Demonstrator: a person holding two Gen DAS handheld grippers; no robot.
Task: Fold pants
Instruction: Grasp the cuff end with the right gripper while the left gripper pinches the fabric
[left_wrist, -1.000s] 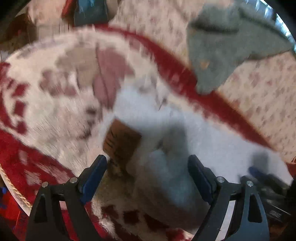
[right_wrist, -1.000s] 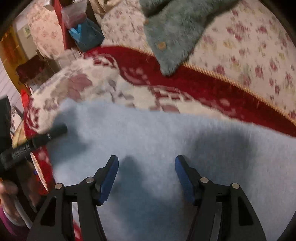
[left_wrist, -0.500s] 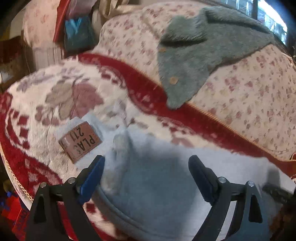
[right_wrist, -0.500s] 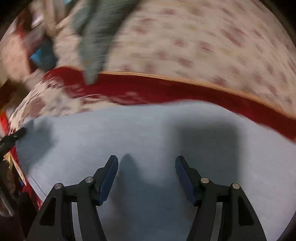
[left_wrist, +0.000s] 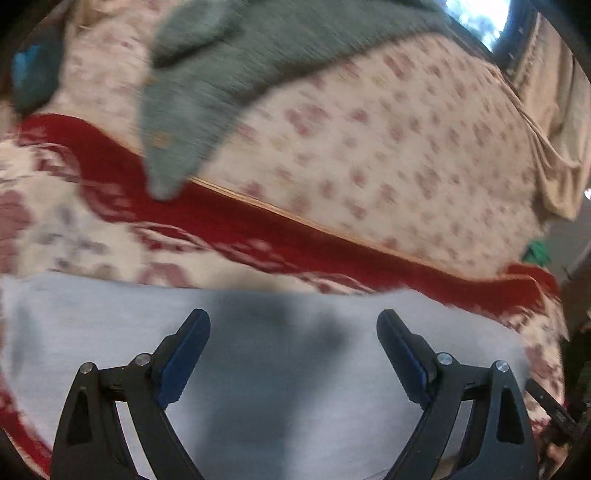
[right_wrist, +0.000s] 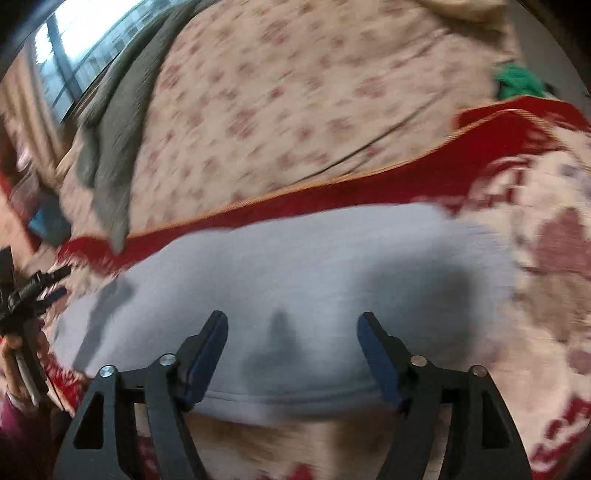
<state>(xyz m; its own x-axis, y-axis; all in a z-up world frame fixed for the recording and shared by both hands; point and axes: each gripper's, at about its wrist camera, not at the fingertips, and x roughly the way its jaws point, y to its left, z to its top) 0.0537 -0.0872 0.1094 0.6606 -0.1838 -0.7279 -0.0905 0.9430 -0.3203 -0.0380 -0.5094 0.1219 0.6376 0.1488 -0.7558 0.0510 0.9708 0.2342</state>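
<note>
Pants (left_wrist: 258, 369), pale blue, lie flat on red-and-cream blanket (left_wrist: 258, 236); left gripper (left_wrist: 293, 354) gapes empty above them, right gripper (right_wrist: 291, 354) jaws just widened, nothing between; grey sweater (left_wrist: 207, 85) at 11 o'clock

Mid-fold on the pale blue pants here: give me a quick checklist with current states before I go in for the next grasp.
1. Left hand-held gripper open, nothing between its fingers: ok.
2. Right hand-held gripper open and empty, jaws just been opening: ok.
3. Pale blue pants lie flat on the red patterned blanket: ok.
4. Near folded edge in the right wrist view: ok.
5. Grey garment clear of the pants: ok.
6. Layers aligned: cannot tell, blurred.
</note>
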